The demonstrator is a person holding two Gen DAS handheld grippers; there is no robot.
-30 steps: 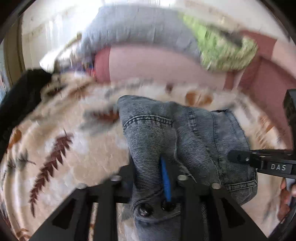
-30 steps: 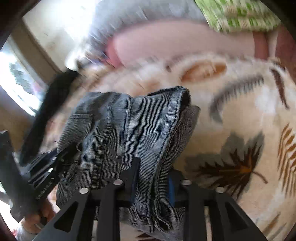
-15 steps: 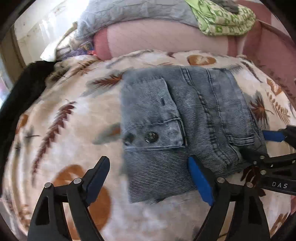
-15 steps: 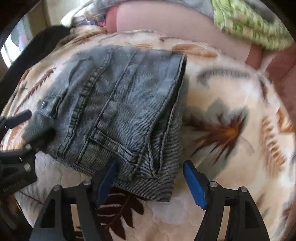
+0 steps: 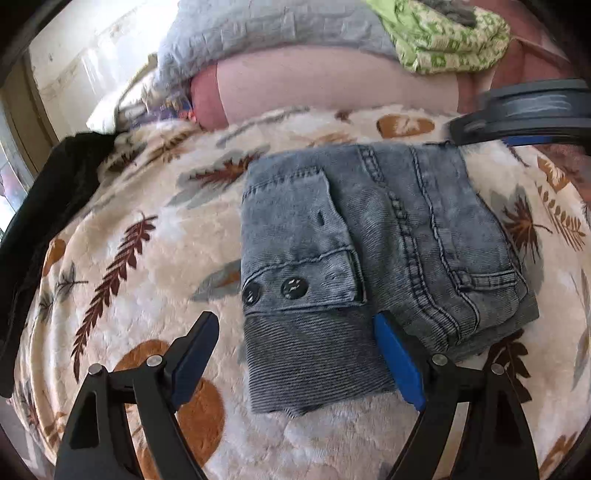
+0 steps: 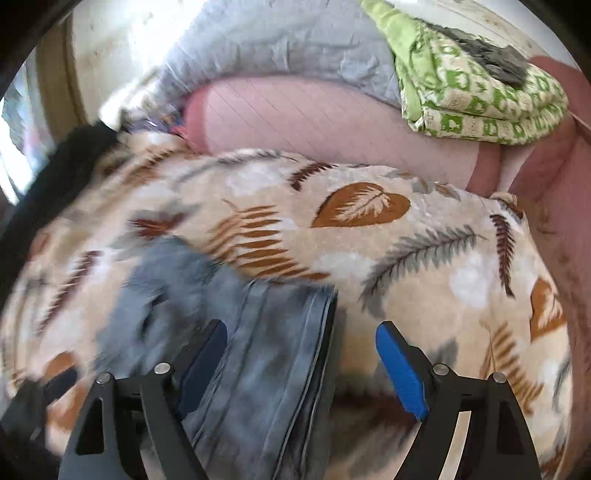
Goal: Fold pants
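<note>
The grey denim pants [image 5: 369, 251] lie folded into a flat packet on the leaf-print blanket [image 5: 129, 258], waistband buttons facing up. My left gripper [image 5: 293, 325] hovers open over the packet's near left corner, pads apart from the cloth. The right tool's dark body [image 5: 524, 110] shows blurred past the packet's far right corner. In the right wrist view the right gripper [image 6: 301, 332] is above the pants' [image 6: 258, 369] right folded edge. Its jaws are opening; the pads do not press on the cloth. That view is motion-blurred.
A pink cushion [image 5: 332, 88] runs along the back, with a grey cloth [image 5: 266, 33] and a green patterned cloth [image 5: 450, 37] on top. A black garment [image 5: 44, 206] lies at the blanket's left edge. Bare blanket [image 6: 443, 277] spreads to the pants' right.
Both grippers let go of the pants and opened wide; the pants now lie flat, folded on the blanket. The right gripper has since lifted and swung toward the far edge.
</note>
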